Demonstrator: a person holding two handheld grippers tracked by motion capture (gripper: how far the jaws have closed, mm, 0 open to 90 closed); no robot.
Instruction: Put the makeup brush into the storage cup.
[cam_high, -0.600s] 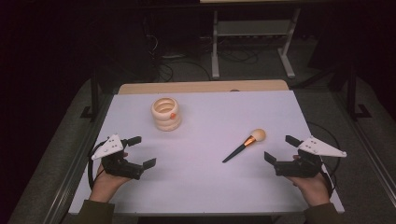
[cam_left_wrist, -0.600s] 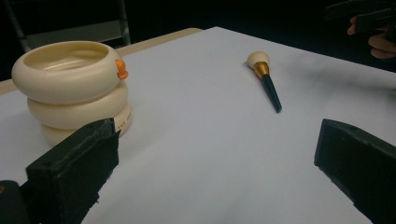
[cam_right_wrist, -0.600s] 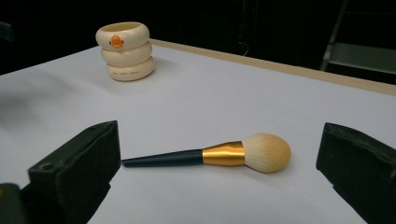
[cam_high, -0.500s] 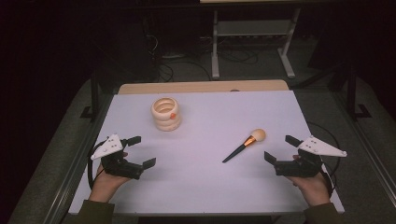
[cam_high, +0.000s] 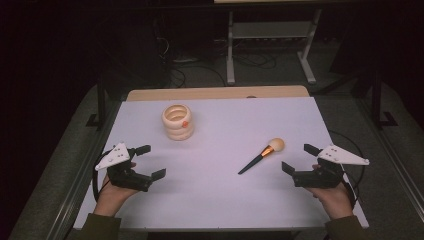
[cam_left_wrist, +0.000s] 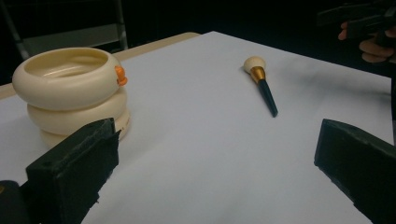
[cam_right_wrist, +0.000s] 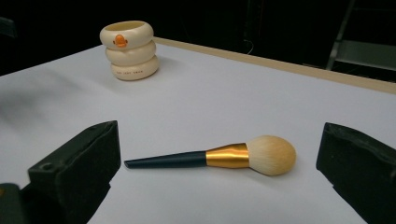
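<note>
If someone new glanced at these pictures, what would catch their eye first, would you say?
Probably the cream ringed holder with its orange duck mark, upright at the table's far left. Next, the makeup brush with a gold ferrule, lying flat right of centre. The left gripper and right gripper wait open at the near corners.

Black two-jaw grippers (cam_high: 145, 161) — grey three-cornered plates, trailing cables (olive sleeves).
</note>
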